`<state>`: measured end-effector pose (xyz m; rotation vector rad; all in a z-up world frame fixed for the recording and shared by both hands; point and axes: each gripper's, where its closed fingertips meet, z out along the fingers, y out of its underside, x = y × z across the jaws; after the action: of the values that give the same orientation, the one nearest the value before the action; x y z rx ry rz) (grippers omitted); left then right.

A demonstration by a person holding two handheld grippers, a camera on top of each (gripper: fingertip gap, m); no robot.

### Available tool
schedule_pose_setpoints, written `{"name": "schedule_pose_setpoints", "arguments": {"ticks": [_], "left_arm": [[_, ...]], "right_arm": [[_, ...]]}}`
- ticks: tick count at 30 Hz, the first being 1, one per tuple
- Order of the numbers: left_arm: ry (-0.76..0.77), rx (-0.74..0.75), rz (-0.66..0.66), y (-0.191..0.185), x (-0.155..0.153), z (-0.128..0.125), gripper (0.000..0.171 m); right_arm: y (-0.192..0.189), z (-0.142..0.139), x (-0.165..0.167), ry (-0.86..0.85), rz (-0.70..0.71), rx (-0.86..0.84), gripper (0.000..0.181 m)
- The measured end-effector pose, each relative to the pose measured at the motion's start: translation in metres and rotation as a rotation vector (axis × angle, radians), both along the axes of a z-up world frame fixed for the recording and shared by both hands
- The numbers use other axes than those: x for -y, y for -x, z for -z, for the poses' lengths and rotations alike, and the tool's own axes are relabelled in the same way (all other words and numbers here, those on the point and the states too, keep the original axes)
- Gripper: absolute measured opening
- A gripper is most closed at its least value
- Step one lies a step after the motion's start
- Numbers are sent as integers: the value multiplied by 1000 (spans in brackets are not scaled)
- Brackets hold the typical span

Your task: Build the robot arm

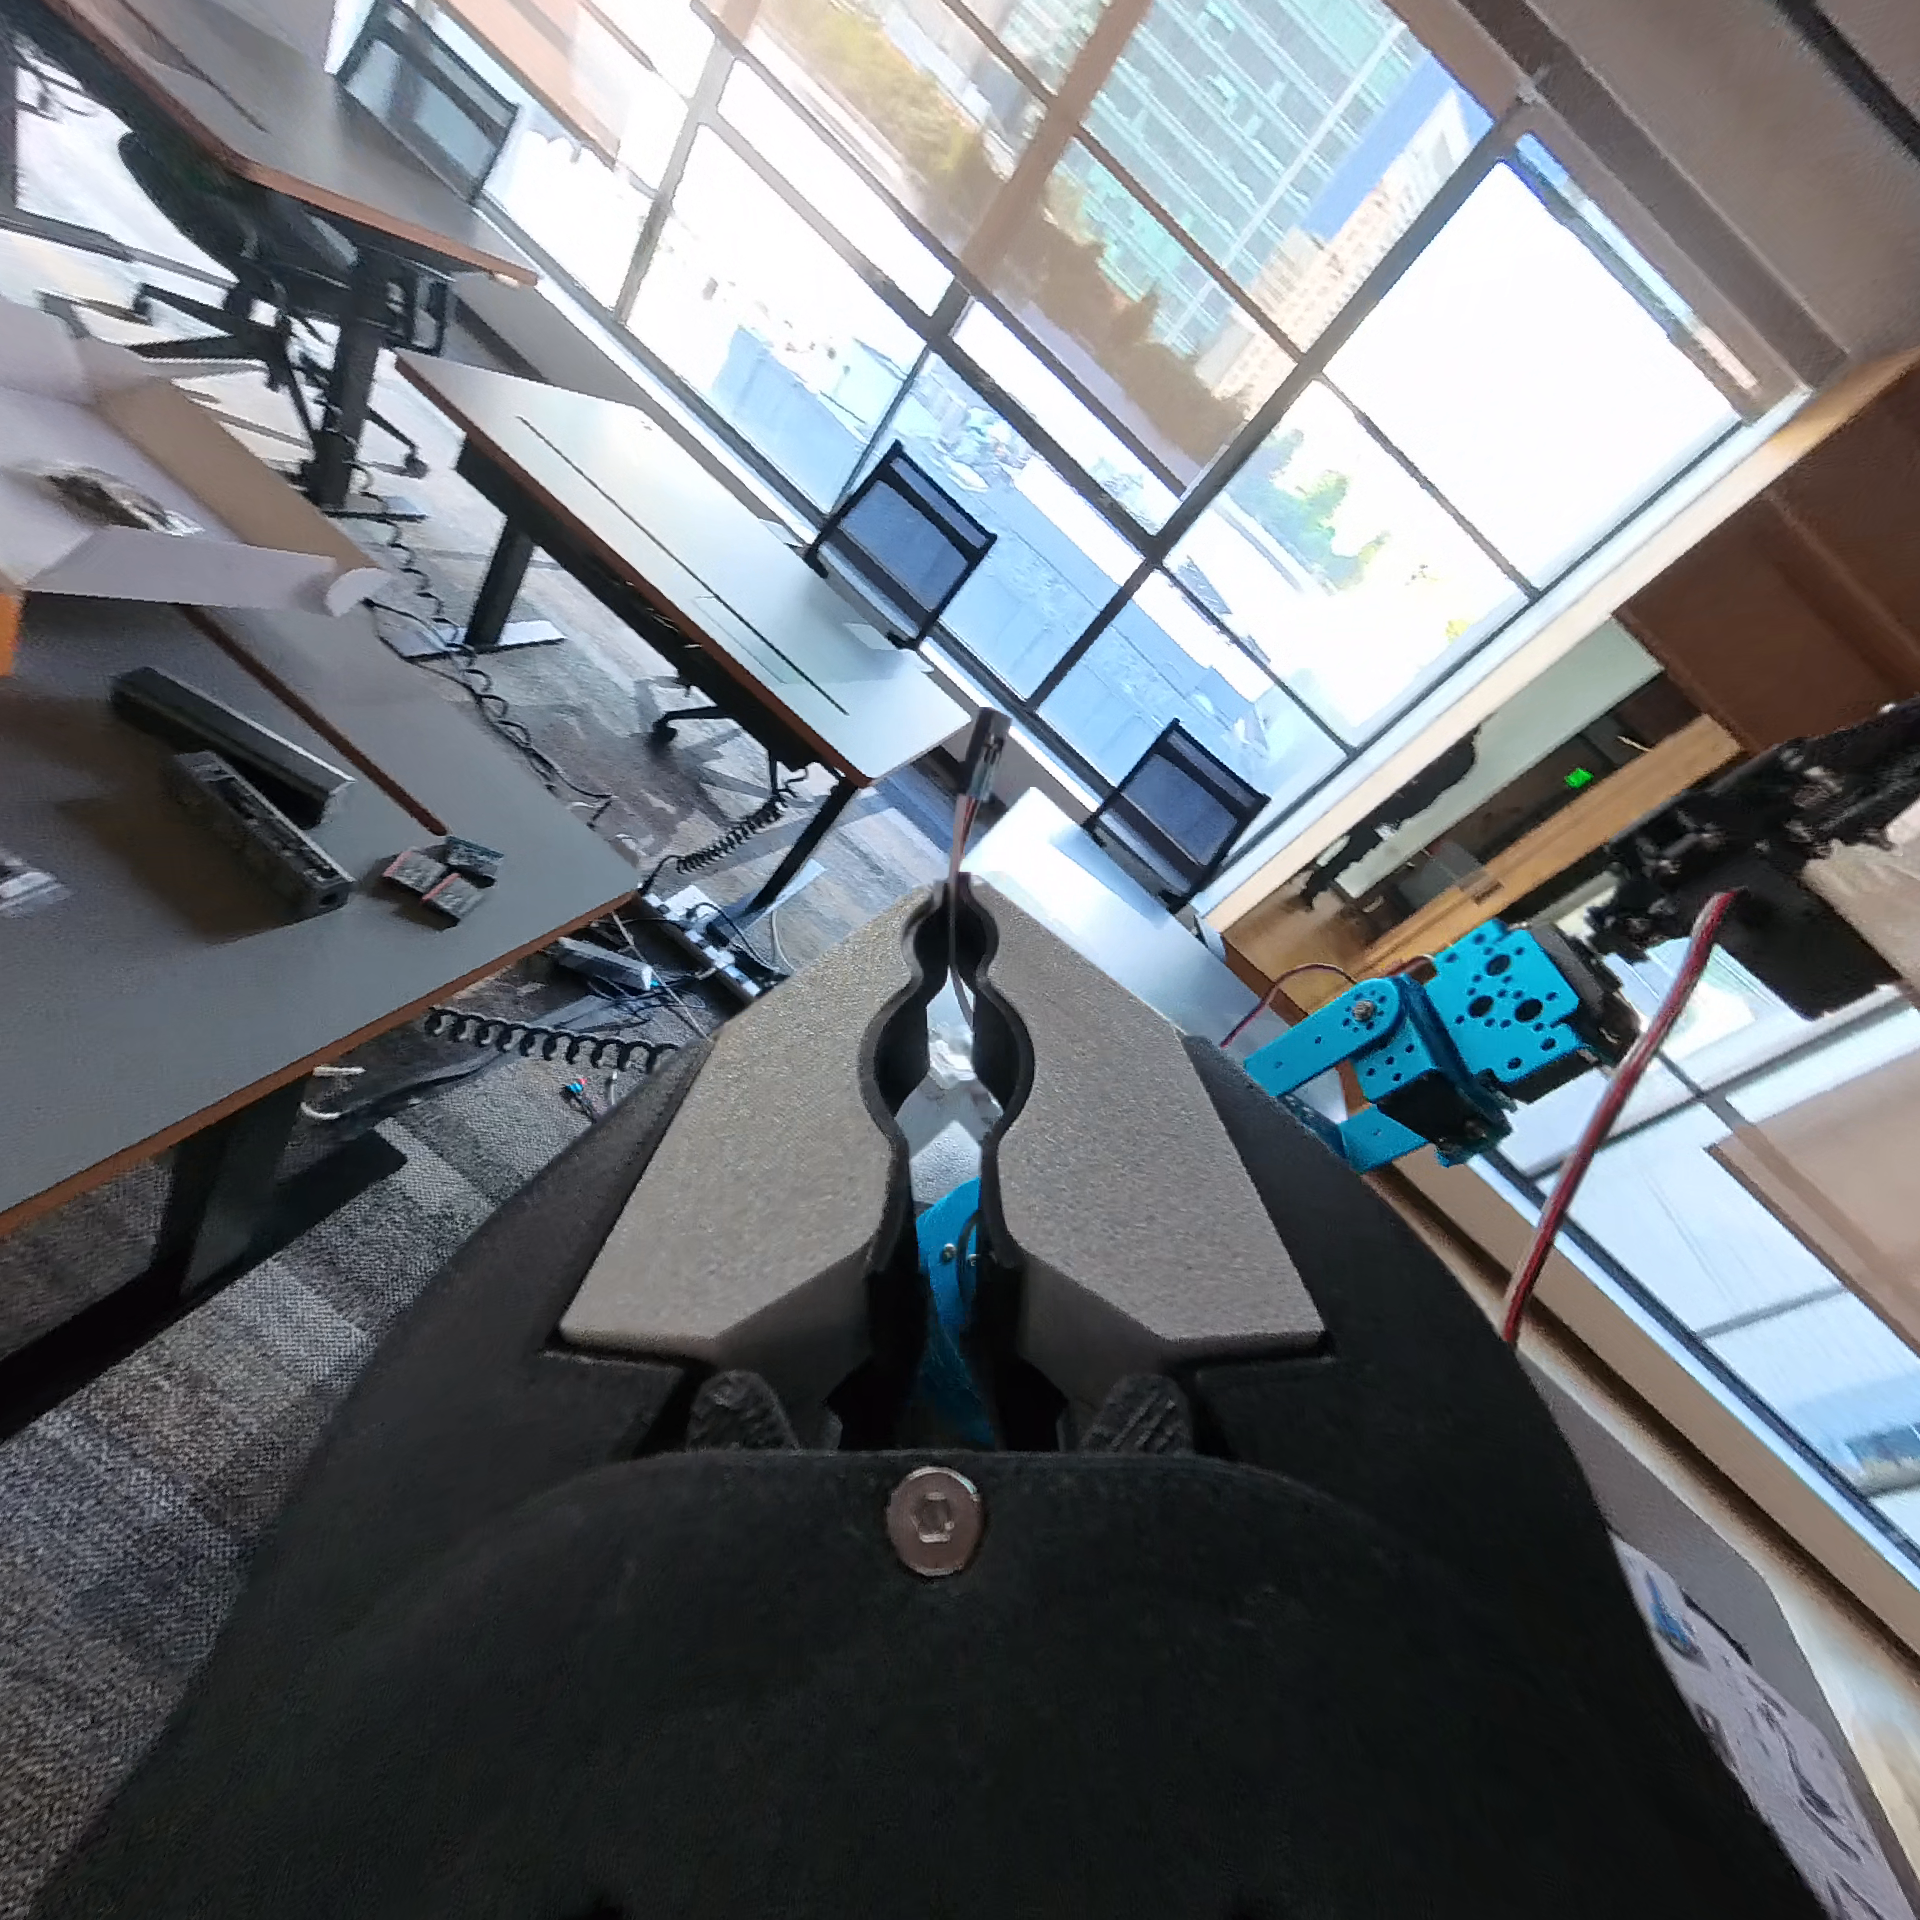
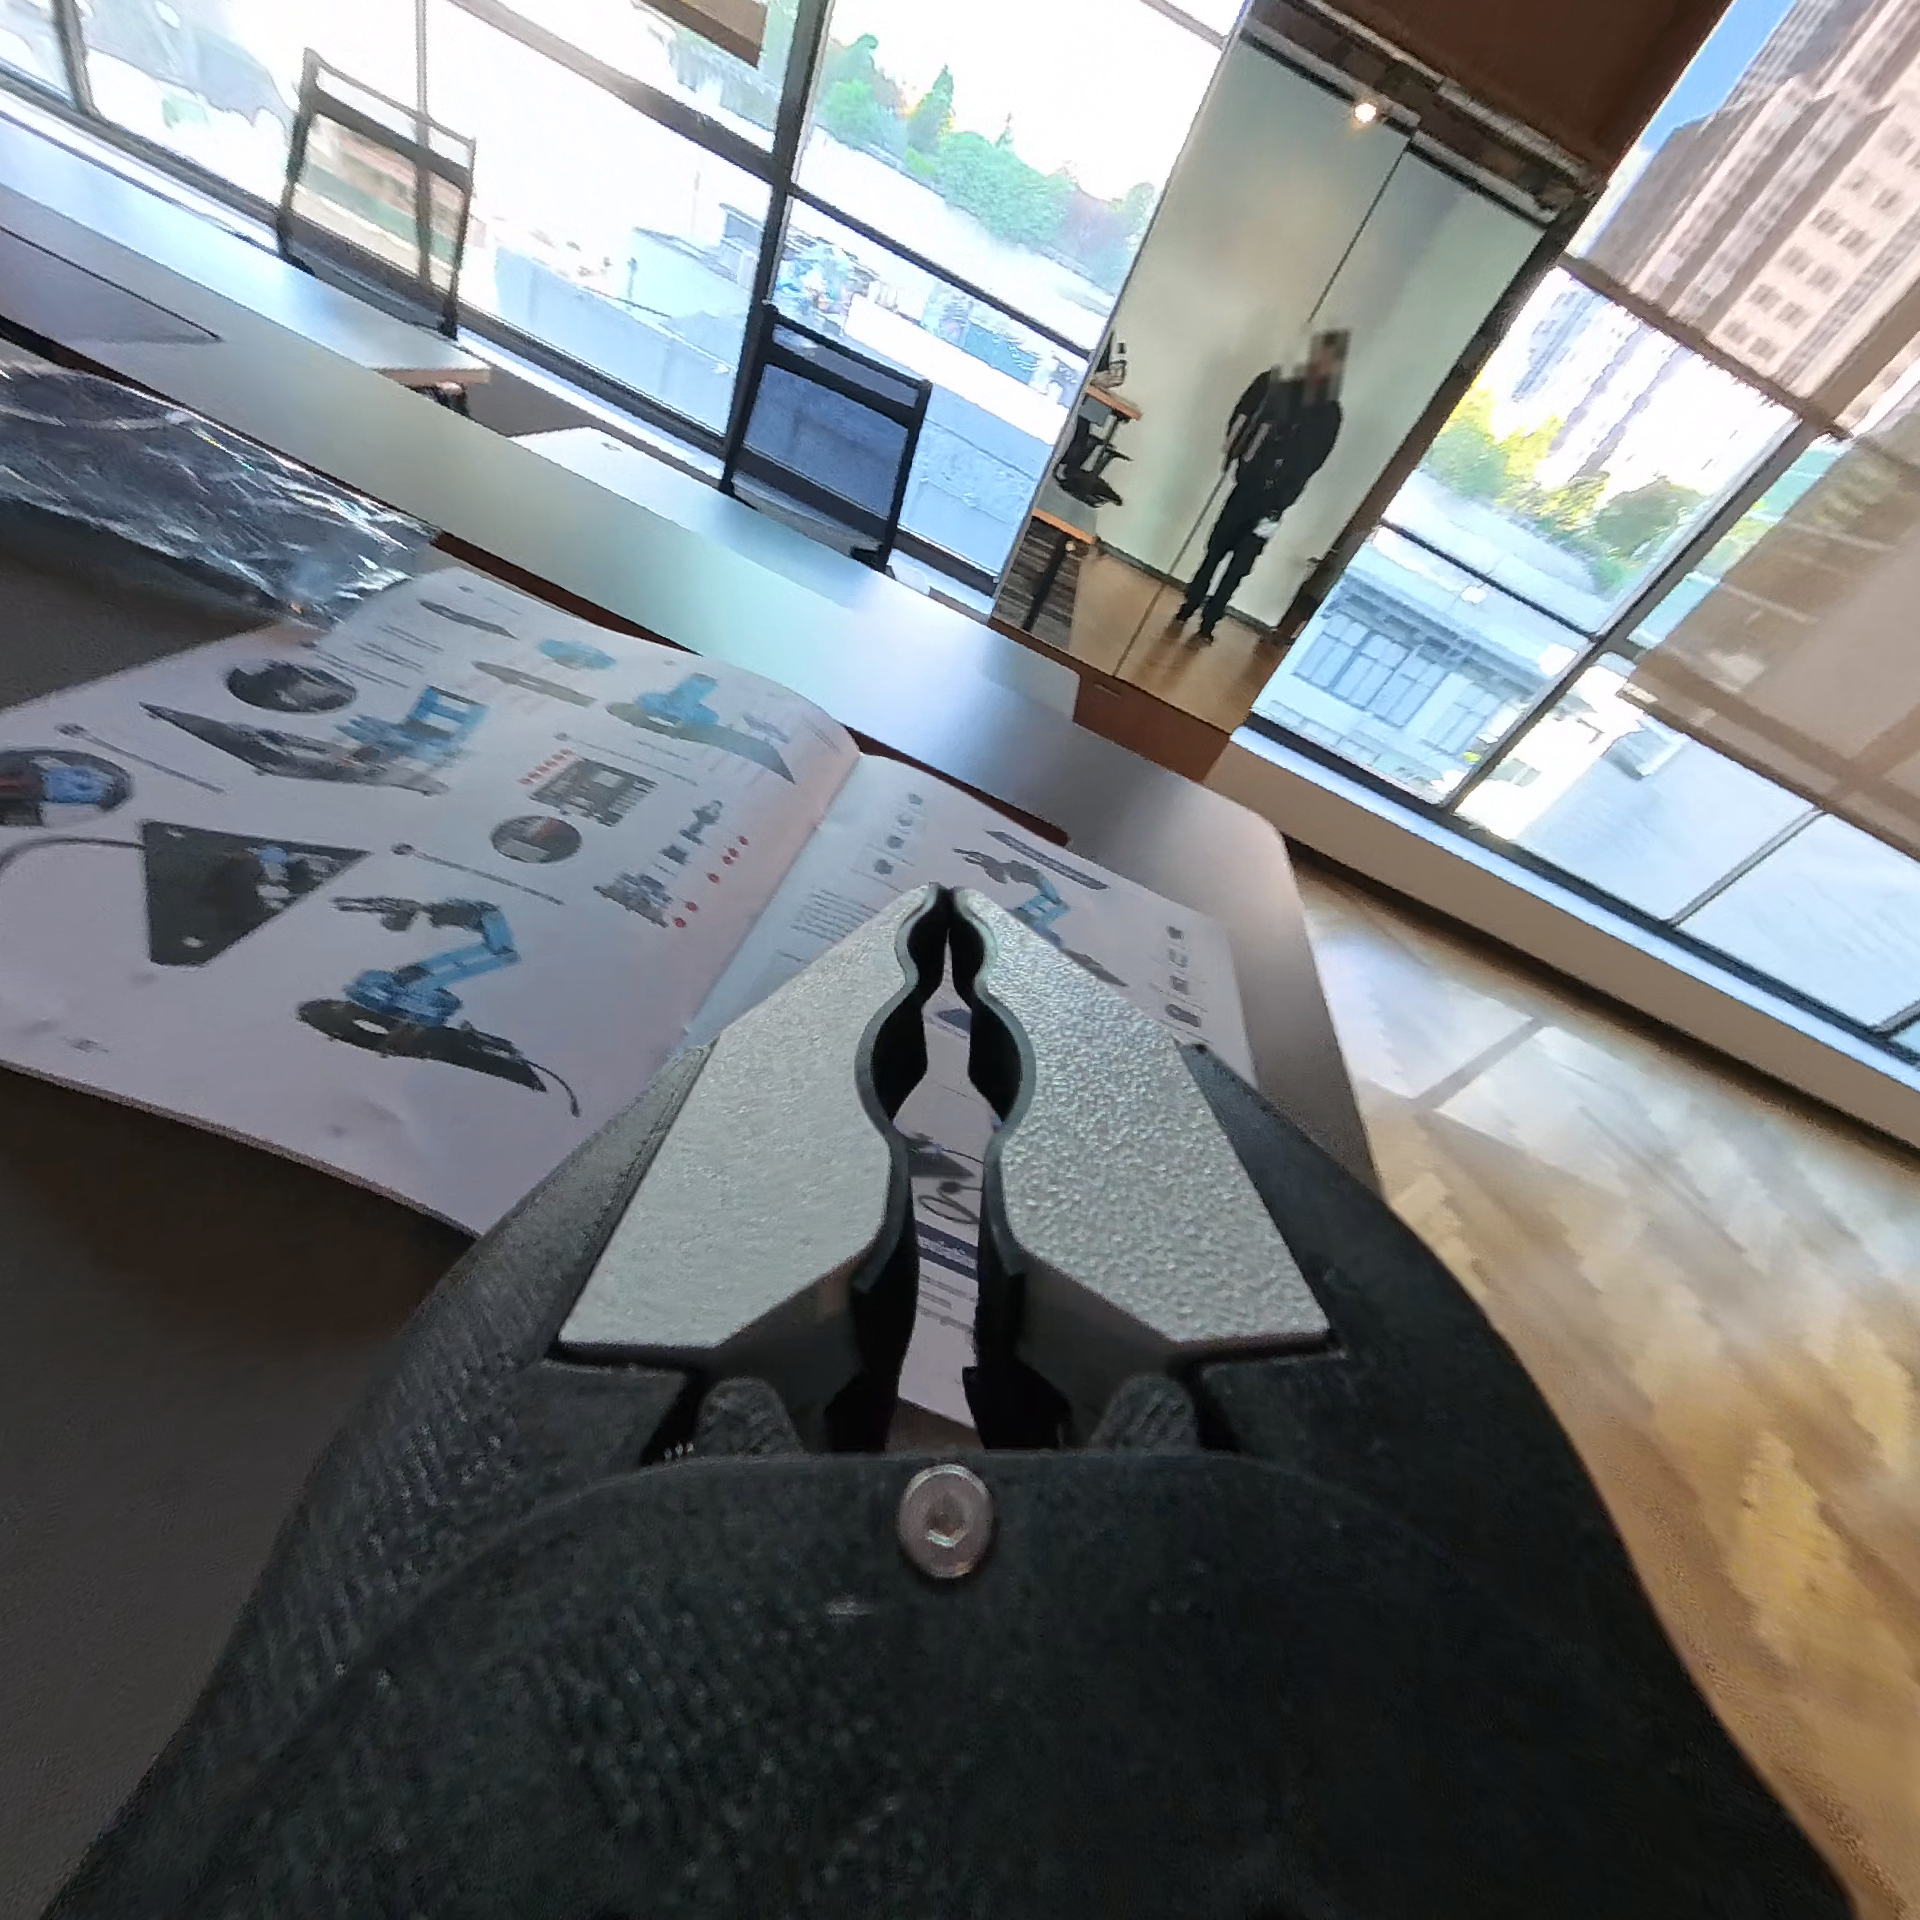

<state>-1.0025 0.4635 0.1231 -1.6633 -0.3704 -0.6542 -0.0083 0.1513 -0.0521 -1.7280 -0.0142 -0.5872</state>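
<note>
My left gripper (image 1: 954,896) is shut on a thin servo cable (image 1: 968,821) whose dark plug (image 1: 987,729) sticks out past the tips, held up in the air. A small blue metal robot arm (image 1: 1455,1023) with black servos stands to the right; red wires (image 1: 1621,1101) hang from it. A blue part (image 1: 945,1257) shows between the jaws below. My right gripper (image 2: 948,896) is shut and holds nothing, just above an open instruction booklet (image 2: 416,831) on a dark table (image 2: 156,1299).
A dark desk (image 1: 208,987) at left carries black parts (image 1: 260,821) and an open white box (image 1: 135,488). More desks, chairs and floor cables stand before large windows. A plastic bag (image 2: 177,488) lies behind the booklet. A person (image 2: 1262,488) stands far off. Wooden floor lies at right. The grippers' ends are close to 105 cm from one another.
</note>
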Motion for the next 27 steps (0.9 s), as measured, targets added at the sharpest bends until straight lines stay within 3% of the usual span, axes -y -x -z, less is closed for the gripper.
{"name": "schedule_pose_setpoints", "arguments": {"ticks": [3, 6, 11, 15, 21, 24, 27], "left_arm": [[-6, 32, -35, -3, 3, -2, 0], [-1, 39, -52, -8, 4, -1, 0], [17, 30, -42, -12, 5, 3, 0], [20, 62, 28, -21, 4, 9, 0], [-39, 115, 214, -49, 3, 12, 0], [-98, 87, 293, -56, 5, 7, 0], [-152, 12, 345, -59, 9, 6, 0]], "right_arm": [[-1, 6, -7, 38, -27, -34, 0], [-9, 16, -8, 121, 3, 62, 0], [-11, 24, -8, 157, -4, 76, 0], [-16, 25, -3, 169, 6, 123, 0], [5, 10, -6, 157, -20, 262, 0], [73, -26, -35, 94, -96, 224, 0], [234, -71, -86, 5, -469, -45, 2]]}}
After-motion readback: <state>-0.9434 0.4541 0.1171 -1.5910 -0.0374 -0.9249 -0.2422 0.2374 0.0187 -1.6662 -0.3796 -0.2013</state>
